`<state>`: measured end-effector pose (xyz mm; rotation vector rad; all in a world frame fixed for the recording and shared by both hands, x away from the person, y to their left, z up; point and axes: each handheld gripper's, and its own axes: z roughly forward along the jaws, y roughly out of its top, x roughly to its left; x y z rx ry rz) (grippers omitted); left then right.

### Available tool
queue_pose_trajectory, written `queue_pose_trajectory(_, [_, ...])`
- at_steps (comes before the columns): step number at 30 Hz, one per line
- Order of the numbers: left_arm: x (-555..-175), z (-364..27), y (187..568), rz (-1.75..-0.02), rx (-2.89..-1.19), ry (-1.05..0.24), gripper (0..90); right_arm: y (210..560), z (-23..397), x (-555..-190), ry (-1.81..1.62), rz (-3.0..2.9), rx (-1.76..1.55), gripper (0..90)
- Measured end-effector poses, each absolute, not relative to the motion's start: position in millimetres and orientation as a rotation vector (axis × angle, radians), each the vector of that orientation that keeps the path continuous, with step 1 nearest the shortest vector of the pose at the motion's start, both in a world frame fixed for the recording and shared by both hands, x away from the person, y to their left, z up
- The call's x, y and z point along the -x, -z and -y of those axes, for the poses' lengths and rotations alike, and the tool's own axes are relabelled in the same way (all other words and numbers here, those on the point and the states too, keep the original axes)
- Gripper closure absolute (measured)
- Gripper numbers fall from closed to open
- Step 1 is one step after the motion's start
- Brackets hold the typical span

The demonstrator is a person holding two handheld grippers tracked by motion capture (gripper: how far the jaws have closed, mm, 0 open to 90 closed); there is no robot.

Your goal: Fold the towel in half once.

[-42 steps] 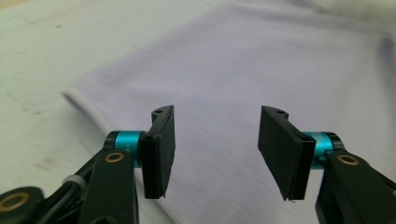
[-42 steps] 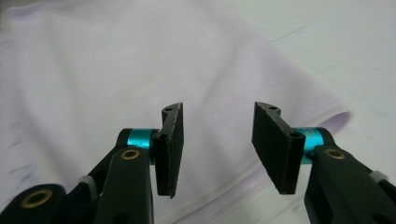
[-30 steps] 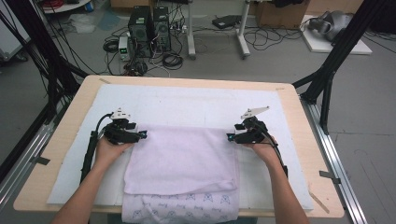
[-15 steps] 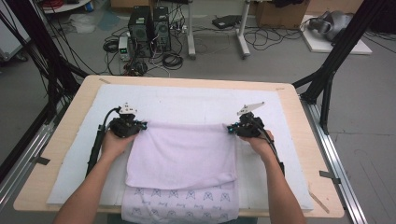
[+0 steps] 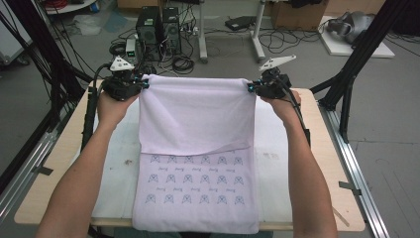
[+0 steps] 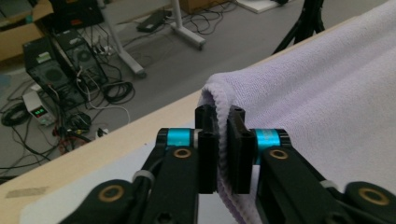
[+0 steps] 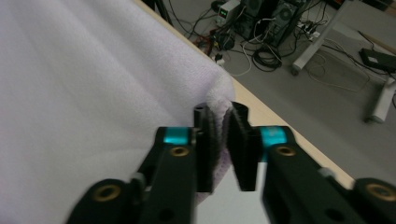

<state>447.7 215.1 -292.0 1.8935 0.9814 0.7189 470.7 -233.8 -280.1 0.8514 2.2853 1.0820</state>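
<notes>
A pale lilac towel [image 5: 195, 116] hangs stretched between my two grippers above the far half of the table. Its lower part, printed with small blue motifs [image 5: 195, 186], lies flat on the table and reaches the near edge. My left gripper [image 5: 143, 84] is shut on the towel's top left corner [image 6: 219, 93]. My right gripper [image 5: 250, 88] is shut on the top right corner [image 7: 219, 93]. In the left gripper view the hem runs down between the jaws of the left gripper [image 6: 223, 140]. In the right gripper view the right gripper [image 7: 224, 140] pinches the folded corner.
A white mat [image 5: 292, 148] covers the wooden table [image 5: 324, 148]. Beyond the far edge the floor holds computer towers [image 5: 158, 29], cables and a desk leg [image 5: 257, 34]. Black frame posts [image 5: 356, 59] stand at both sides of the table.
Both grippers have risen and moved toward the far edge with the towel's corners. The fold has opened, and the printed half now lies bare on the table.
</notes>
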Motion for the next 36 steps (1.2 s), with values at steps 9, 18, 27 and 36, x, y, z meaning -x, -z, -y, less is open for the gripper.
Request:
queue_pose_trajectory(9, [-429,-237,358,-1.06,-1.937,-0.574,42.4,346,237,-455,-1.084,-2.413,-0.931,50.8])
queue_pose_trajectory(18, [-390,-237,394,-0.998,-1.976,-0.516,44.0,378,229,-417,-1.125,-2.512,-0.881,49.1])
queue_pose_trajectory(27, [-356,-235,421,-0.926,-2.027,-0.419,48.1,408,223,-382,-1.153,-2.602,-0.806,48.8])
queue_pose_trajectory(36, [-334,-227,434,-0.835,-2.121,-0.341,49.0,423,227,-368,-1.104,-2.655,-0.79,51.1])
